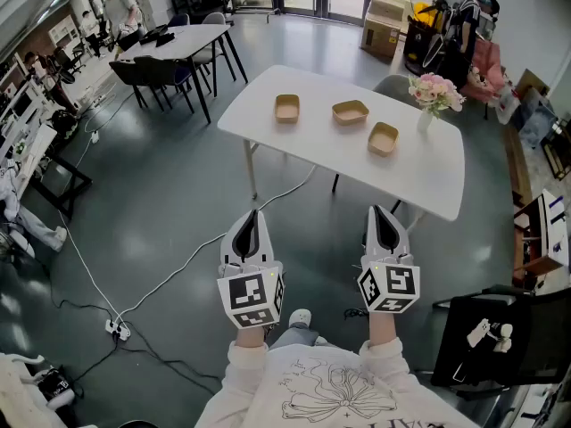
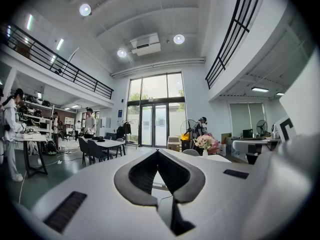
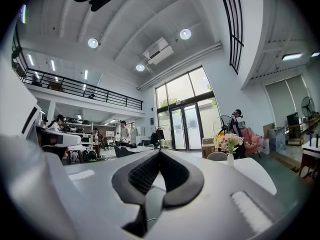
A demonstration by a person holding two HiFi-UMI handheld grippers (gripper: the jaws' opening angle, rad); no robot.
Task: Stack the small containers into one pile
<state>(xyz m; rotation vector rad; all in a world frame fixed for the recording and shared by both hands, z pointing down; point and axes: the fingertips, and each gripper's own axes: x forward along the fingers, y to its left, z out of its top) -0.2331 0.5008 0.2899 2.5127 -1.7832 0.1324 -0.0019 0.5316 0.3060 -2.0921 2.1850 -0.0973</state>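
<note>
Small containers (image 1: 286, 108), 3 in all, are set apart on the table (image 1: 428, 181). Left gripper (image 1: 253, 214) and right gripper (image 1: 383, 212) are held closed, empty.

A grey polished floor (image 1: 161, 194) is noted, crossed by a white cable (image 1: 178, 270) that is run to a power strip (image 1: 118, 330). A white table (image 1: 437, 181) is set centrally. A second table (image 1: 183, 36) is ringed by dark chairs (image 1: 165, 74). Tall glazed doors (image 2: 152, 124), round ceiling lights (image 2: 179, 39) and a railed mezzanine (image 2: 55, 61) are recorded.
</note>
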